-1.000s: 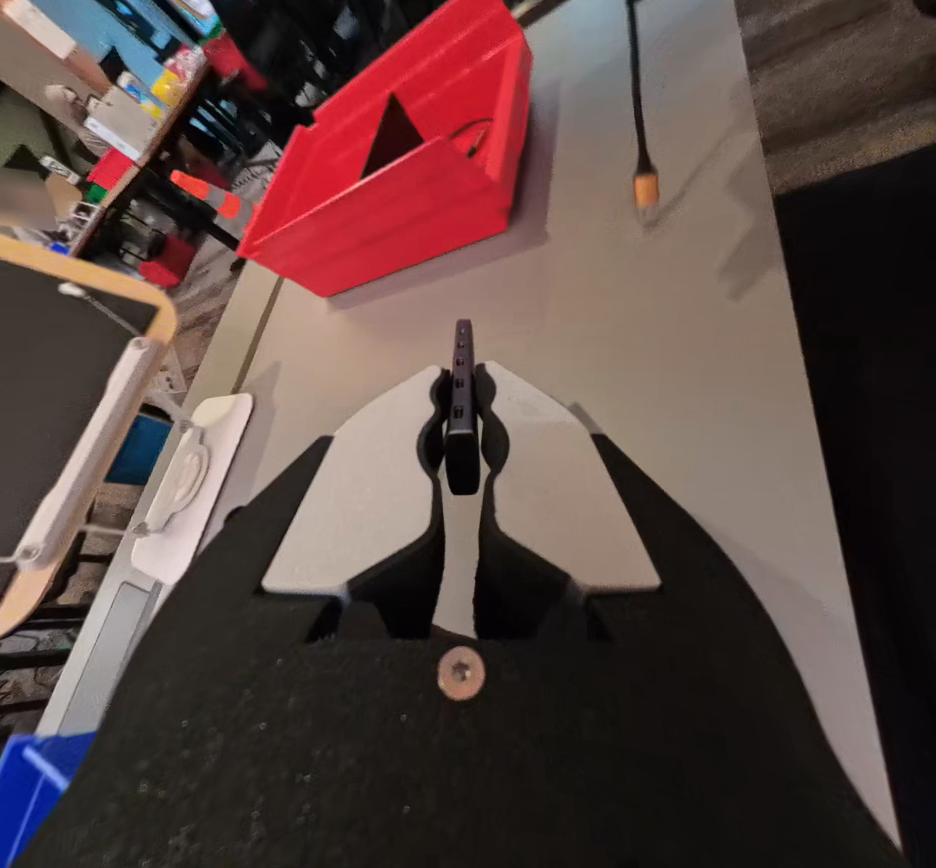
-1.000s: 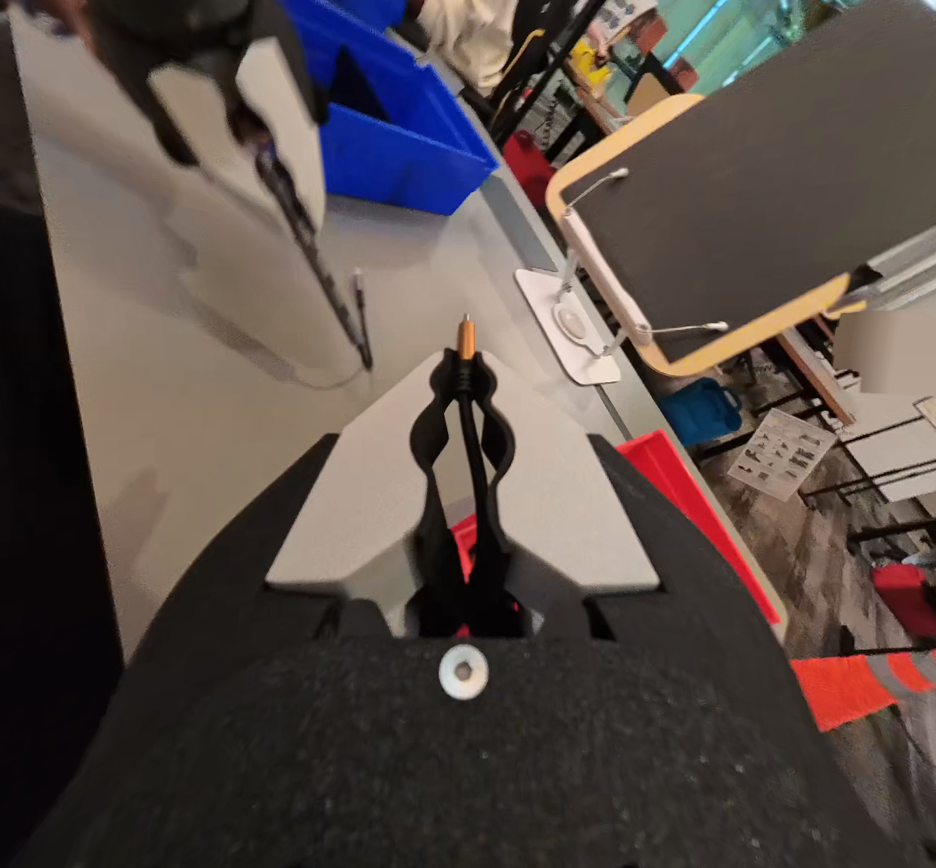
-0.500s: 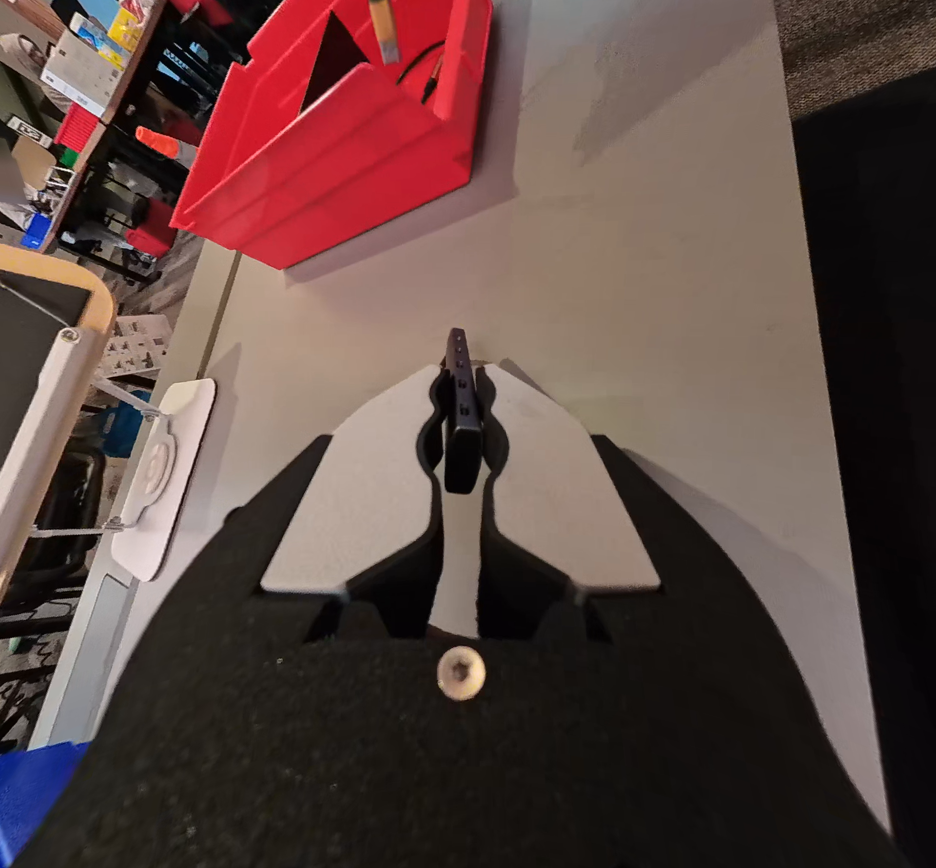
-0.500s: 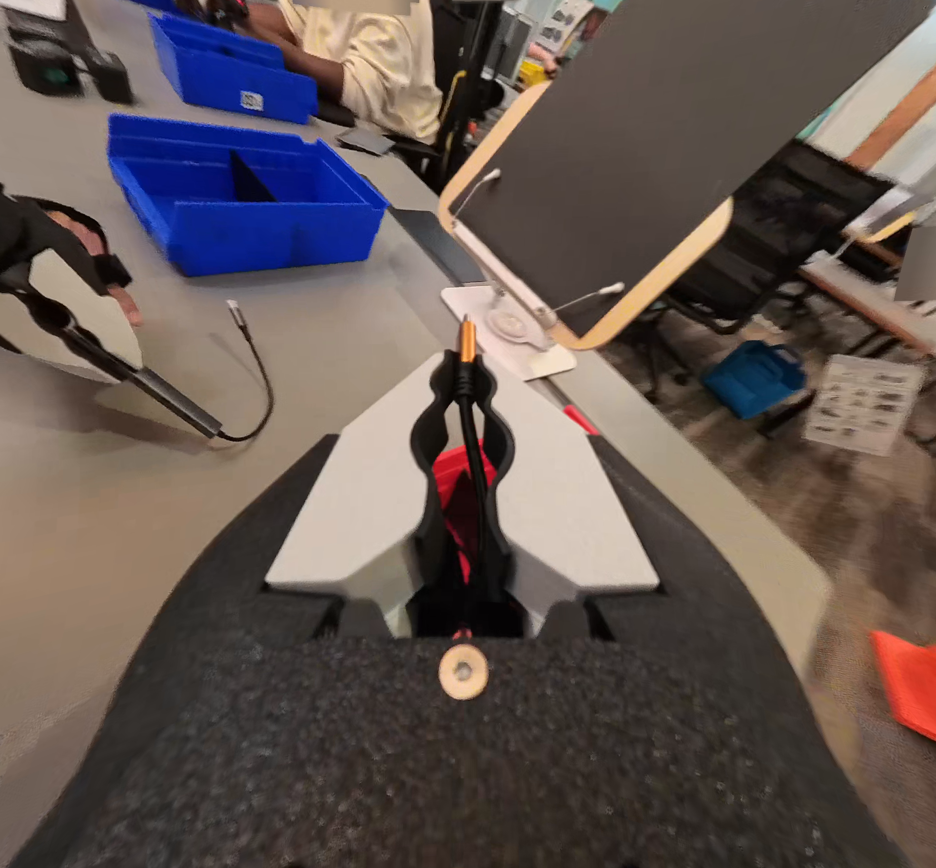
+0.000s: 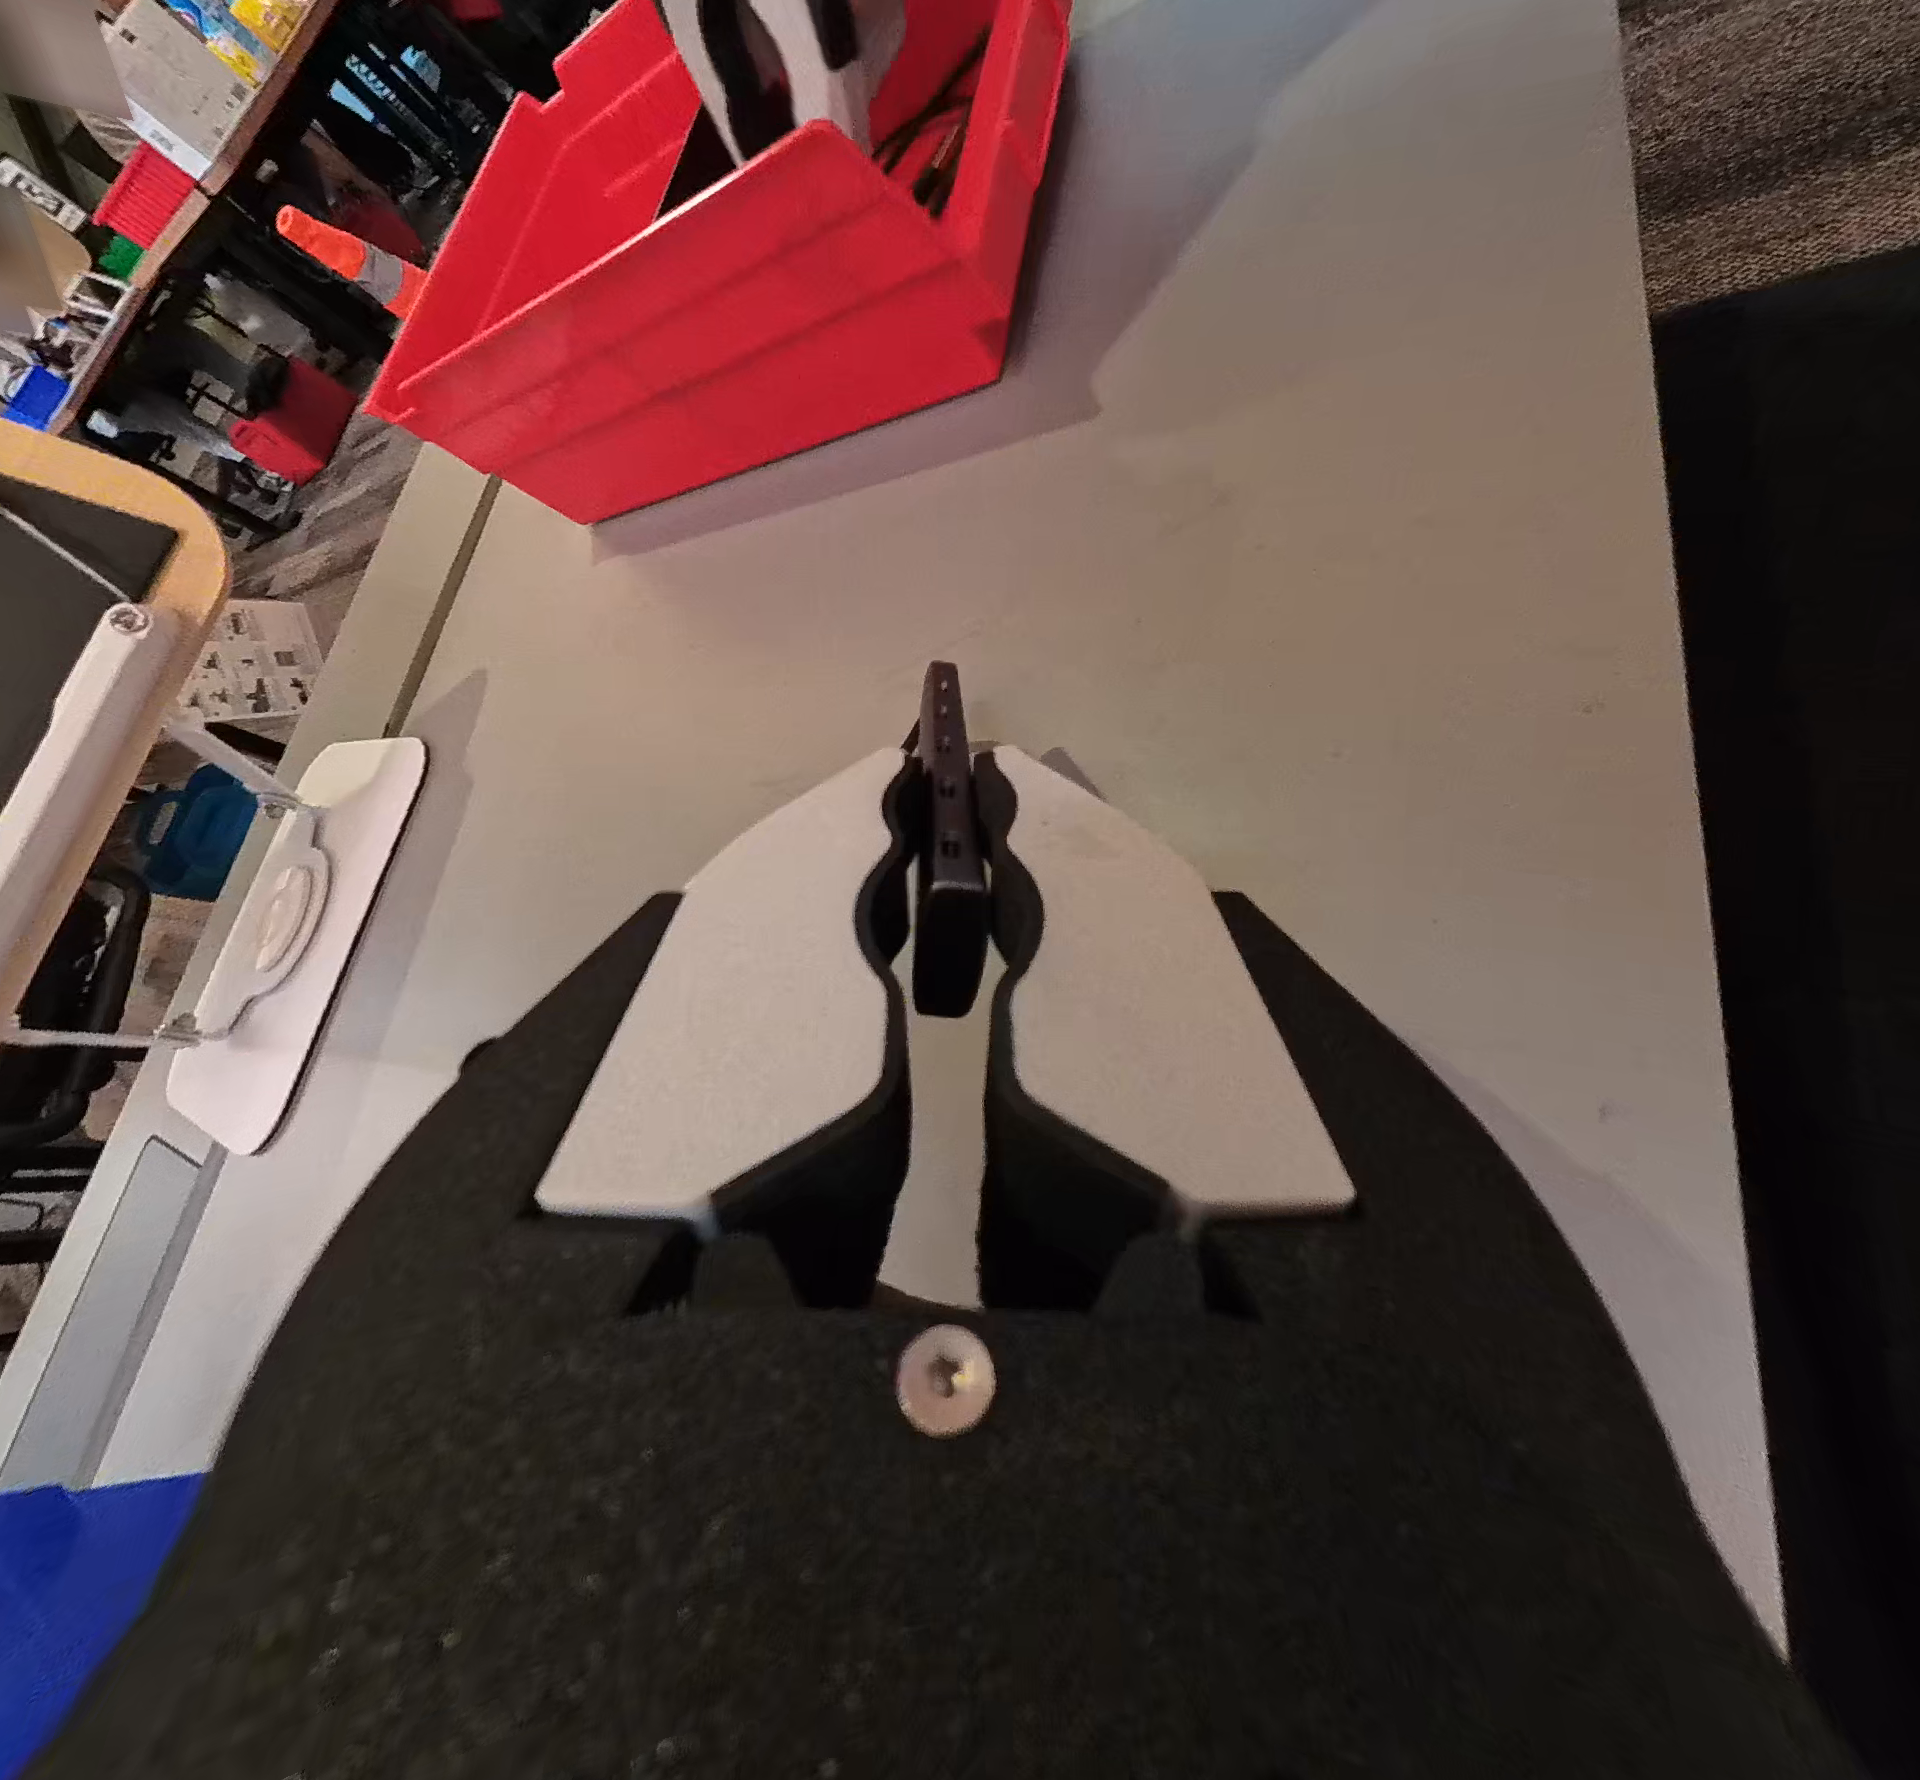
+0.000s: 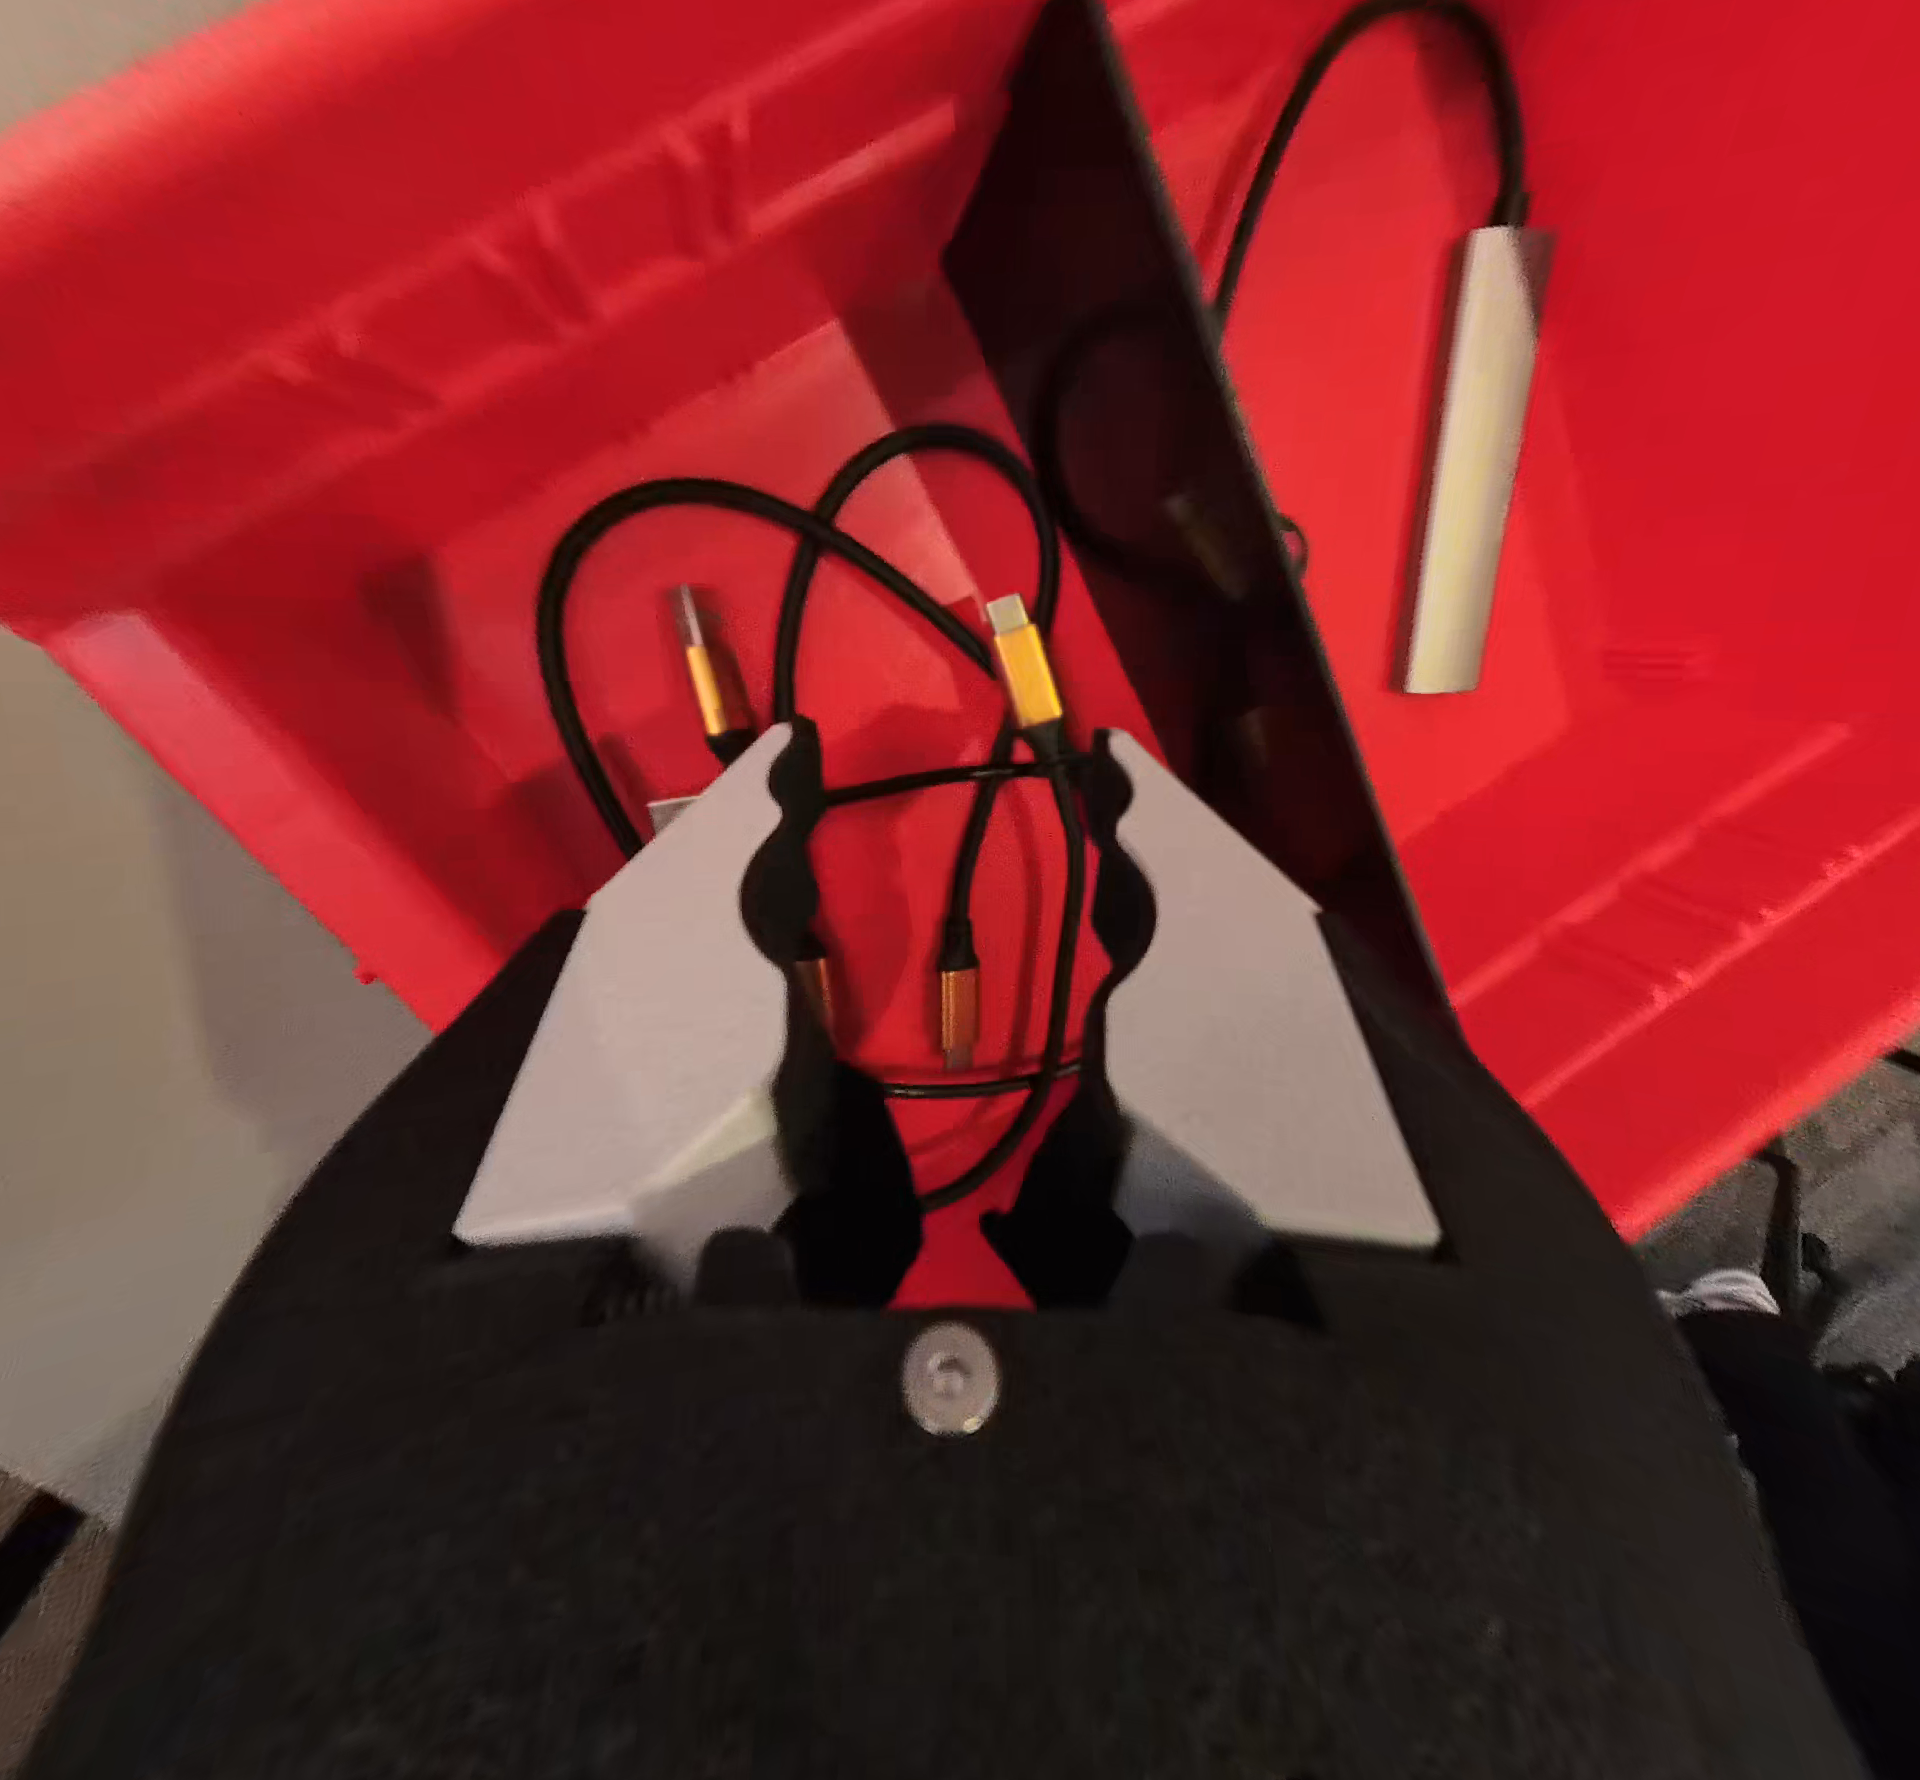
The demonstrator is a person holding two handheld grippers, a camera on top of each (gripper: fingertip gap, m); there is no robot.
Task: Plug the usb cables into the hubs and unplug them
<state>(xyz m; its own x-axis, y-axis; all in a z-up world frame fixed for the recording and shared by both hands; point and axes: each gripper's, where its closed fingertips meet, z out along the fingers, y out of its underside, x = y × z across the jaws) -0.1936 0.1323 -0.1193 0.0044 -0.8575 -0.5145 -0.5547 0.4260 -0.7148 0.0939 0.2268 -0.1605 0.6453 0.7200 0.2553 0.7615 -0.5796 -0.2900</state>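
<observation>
My left gripper (image 5: 948, 764) is shut on a slim dark USB hub (image 5: 943, 702), held edge-on above the grey table (image 5: 1299, 691). My right gripper (image 6: 948, 748) is open above the left compartment of the red bin (image 6: 520, 172). Black USB cables (image 6: 665, 525) with orange plugs lie loose under it. One orange plug (image 6: 1023, 676) rests just past the right fingertip. A silver hub (image 6: 1470, 463) with a black lead lies in the right compartment. In the left wrist view the right gripper (image 5: 764, 68) points down into the red bin (image 5: 727, 359).
A black divider (image 6: 1132, 442) splits the red bin. A white stand base (image 5: 291, 941) sits at the table's left edge, under a tilted dark board (image 5: 62, 608). A blue bin corner (image 5: 62, 1574) shows at the lower left. Carpet floor (image 5: 1766, 68) lies beyond the right table edge. Tip to tip, the grippers are about 30 centimetres apart.
My right gripper has moved from above the table to over the red bin and opened, letting go of the orange-plug cable. My left gripper still holds the hub in about the same place.
</observation>
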